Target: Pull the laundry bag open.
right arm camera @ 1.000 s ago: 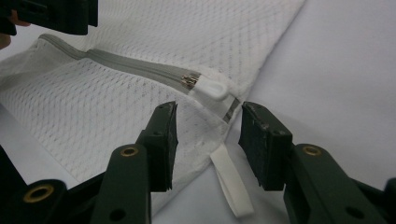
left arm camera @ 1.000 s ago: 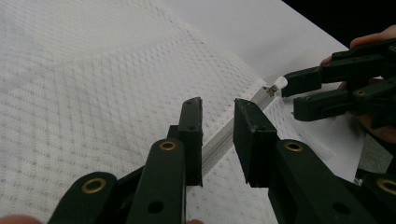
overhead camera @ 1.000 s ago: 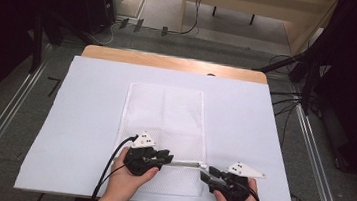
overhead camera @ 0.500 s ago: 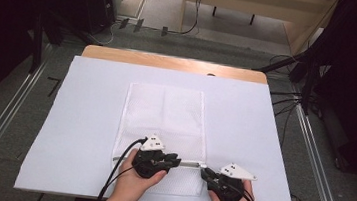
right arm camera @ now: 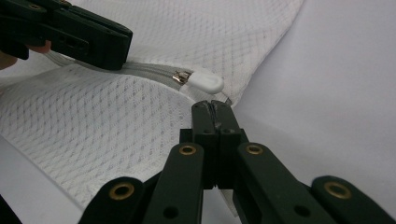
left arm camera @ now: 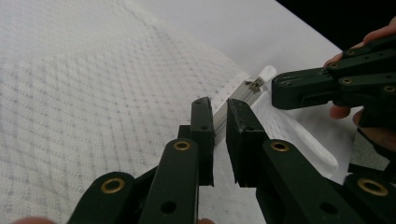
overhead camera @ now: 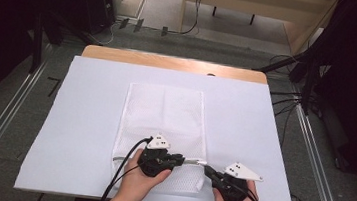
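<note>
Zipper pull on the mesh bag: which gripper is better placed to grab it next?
Right. The right gripper, jaws shut, sits just short of the zipper pull; the left gripper, whose jaws have just been closing onto the zipper, anchors it.

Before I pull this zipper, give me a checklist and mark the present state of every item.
1. Left gripper clamped on the zipper: ok. Its jaws have just been closing, with the tape between them.
2. Right gripper holding the pull tab: not ok. It is shut just beside the tab, which lies free.
3. Right gripper pinching the edge of the mesh bag: cannot tell.
4. Mesh bag lying flat on the table cover: ok, apart from the lifted zipper edge.
</note>
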A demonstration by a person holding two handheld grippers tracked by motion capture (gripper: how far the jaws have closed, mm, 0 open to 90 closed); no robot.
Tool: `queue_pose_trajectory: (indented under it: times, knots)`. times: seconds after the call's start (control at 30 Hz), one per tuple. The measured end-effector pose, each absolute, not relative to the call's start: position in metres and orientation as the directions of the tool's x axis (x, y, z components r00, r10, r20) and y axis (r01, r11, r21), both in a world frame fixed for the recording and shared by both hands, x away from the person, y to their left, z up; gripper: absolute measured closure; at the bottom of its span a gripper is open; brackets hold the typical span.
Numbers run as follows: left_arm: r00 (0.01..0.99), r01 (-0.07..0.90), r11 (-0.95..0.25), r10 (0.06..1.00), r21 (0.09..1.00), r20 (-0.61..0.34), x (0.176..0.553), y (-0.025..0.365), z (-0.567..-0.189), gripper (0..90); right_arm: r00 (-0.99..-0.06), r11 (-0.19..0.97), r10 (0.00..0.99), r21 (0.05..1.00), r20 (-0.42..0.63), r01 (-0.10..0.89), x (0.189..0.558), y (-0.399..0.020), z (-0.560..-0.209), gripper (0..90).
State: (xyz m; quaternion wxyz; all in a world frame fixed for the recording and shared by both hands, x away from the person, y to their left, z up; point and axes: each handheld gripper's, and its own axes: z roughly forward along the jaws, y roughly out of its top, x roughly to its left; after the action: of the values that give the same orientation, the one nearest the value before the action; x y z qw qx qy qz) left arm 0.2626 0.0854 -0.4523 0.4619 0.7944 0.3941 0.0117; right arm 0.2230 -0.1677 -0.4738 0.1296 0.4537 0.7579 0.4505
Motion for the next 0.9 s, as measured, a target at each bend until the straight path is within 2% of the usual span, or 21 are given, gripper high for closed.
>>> queue_pose_trajectory:
  times: [0.2,0.4,0.7,0.83,0.87,0.9]
  knots:
    - [0.698,0.611,-0.252,0.619,0.750,-0.361,0.263,0.080,-0.450,81.3,-0.574,0.194,0.795,0.814,0.197,0.548,0.221,-0.164,-0.470,90.0]
    - [0.703,0.627,-0.291,0.611,0.723,-0.364,0.265,0.072,-0.458,81.4,-0.602,0.201,0.780,0.841,0.173,0.503,0.217,-0.160,-0.463,90.0]
    - [0.704,0.632,-0.302,0.609,0.714,-0.366,0.265,0.068,-0.461,73.1,-0.637,0.228,0.758,0.858,0.139,0.459,0.213,-0.151,-0.461,90.0]
    - [0.694,0.631,-0.306,0.633,0.713,-0.343,0.266,0.073,-0.460,74.5,-0.552,0.188,0.814,0.820,0.178,0.541,0.217,-0.158,-0.465,90.0]
    - [0.693,0.631,-0.305,0.635,0.713,-0.341,0.267,0.075,-0.460,75.4,-0.550,0.179,0.810,0.805,0.206,0.566,0.219,-0.161,-0.468,88.2]
    - [0.689,0.634,-0.299,0.637,0.713,-0.345,0.267,0.077,-0.460,76.0,-0.555,0.183,0.802,0.793,0.222,0.581,0.219,-0.163,-0.471,82.6]
